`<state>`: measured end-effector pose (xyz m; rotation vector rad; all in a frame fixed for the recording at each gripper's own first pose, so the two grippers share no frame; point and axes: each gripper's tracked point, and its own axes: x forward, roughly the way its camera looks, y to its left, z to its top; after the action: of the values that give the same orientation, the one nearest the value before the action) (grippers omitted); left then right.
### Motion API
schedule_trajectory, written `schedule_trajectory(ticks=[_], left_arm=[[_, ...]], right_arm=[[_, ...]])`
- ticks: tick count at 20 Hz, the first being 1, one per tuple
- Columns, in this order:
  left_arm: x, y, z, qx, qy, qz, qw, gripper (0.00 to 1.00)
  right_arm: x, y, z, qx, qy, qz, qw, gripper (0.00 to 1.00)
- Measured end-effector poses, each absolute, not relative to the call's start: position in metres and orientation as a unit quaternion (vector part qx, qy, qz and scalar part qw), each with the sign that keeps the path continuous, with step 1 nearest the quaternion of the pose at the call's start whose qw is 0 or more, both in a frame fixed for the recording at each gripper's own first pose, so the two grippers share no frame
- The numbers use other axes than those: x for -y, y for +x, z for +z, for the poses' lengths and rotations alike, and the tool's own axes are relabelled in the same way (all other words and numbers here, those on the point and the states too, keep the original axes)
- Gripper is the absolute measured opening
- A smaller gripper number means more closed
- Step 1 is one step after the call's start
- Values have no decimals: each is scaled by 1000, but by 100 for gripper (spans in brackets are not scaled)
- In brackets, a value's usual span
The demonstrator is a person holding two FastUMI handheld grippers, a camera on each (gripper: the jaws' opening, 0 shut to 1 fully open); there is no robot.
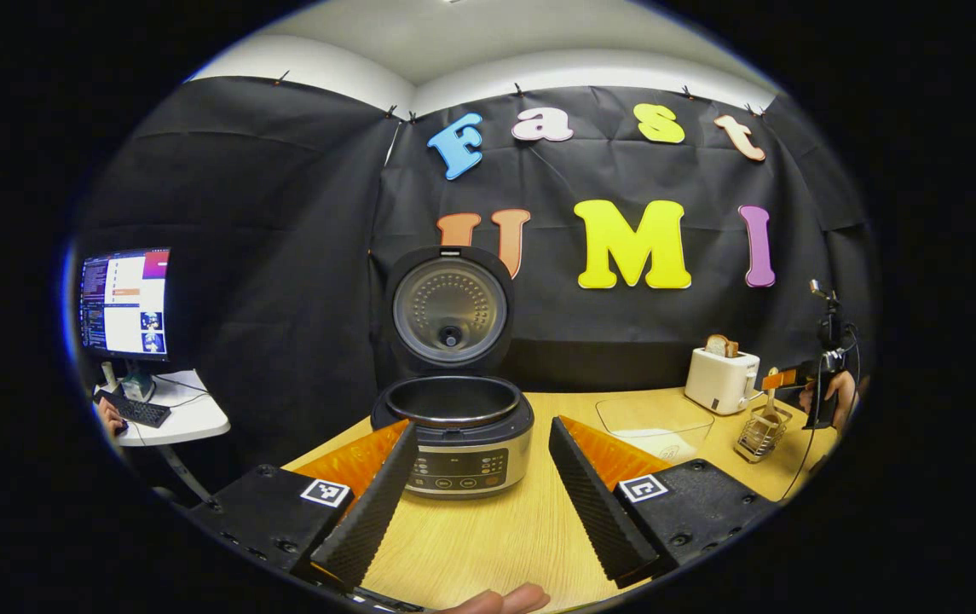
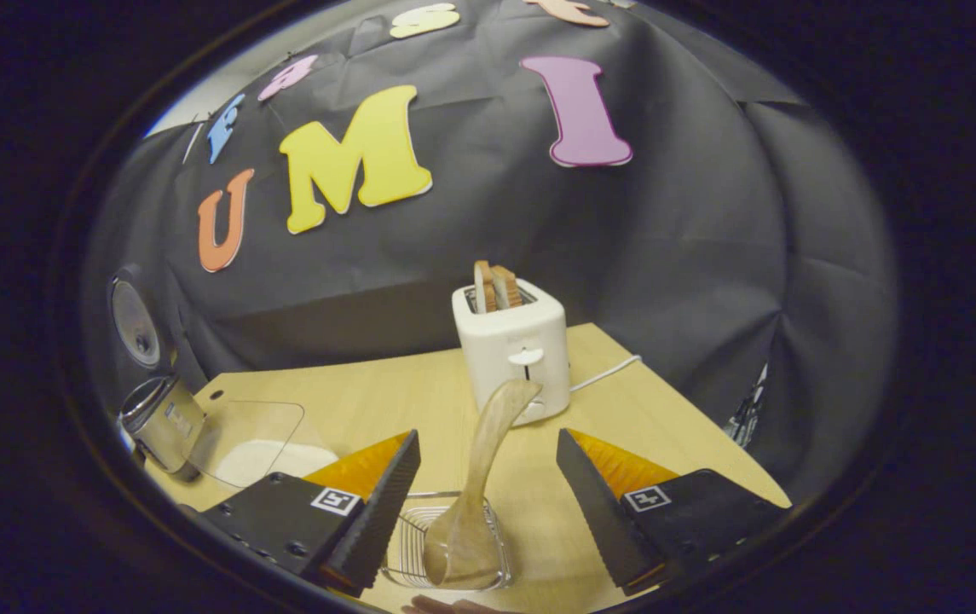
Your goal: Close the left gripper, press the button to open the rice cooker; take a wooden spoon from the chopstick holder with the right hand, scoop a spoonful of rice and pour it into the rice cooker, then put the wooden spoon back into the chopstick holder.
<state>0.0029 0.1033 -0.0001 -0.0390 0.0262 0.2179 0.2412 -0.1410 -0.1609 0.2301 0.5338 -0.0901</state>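
Both pairs of jaws stand wide apart with nothing between the pads. From the left gripper view, the left gripper (image 1: 479, 503) hovers over the table (image 1: 505, 537), aimed at the cooker (image 1: 453, 435), which sits just ahead of its fingertips with its lid (image 1: 450, 309) swung up and upright against the cloth wall; the inner pot looks dark and bare. Farther along the table, a clear container (image 1: 654, 422) lies between the cooker and the toaster (image 1: 719, 379), which has bread in its slots. Near the table's far corner stands the wire holder (image 1: 762, 433), with the right gripper (image 1: 786, 379) and the hand carrying it just above.

From the right gripper view, the right gripper (image 2: 488, 503) hangs over the holder (image 2: 445, 550), fingers on either side of the spoon (image 2: 475, 495) but apart from it. The spoon stands in the holder, bowl down, handle leaning up toward the toaster (image 2: 511, 345). White rice (image 2: 262, 460) lies in the clear container beside the cooker (image 2: 159, 418).
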Motion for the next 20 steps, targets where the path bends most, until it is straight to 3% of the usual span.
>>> schedule_trajectory(ticks=[3, 4, 6, 8, 13, 15, 20], left_arm=[[-104, 5, -1, -14, 3, 116, 993, 99], [-111, 3, 0, -12, 14, 127, 992, 94], [-111, 3, -1, -13, 26, 133, 991, 99], [-101, 6, -2, -15, 23, 123, 992, 98], [-102, 4, 0, -11, 26, 120, 992, 98], [-104, 4, 0, -11, 26, 123, 992, 98], [-109, 1, 5, -5, 27, 130, 991, 98]], right_arm=[[145, 259, -173, -291, 115, -49, 949, 94], [144, 263, -176, -300, 120, -47, 945, 92], [138, 270, -179, -309, 132, -36, 941, 80], [133, 275, -183, -321, 133, -29, 937, 75], [125, 278, -190, -340, 148, -20, 929, 21], [125, 276, -186, -337, 149, -17, 930, 16], [121, 245, -154, -310, 99, -9, 945, 16]])
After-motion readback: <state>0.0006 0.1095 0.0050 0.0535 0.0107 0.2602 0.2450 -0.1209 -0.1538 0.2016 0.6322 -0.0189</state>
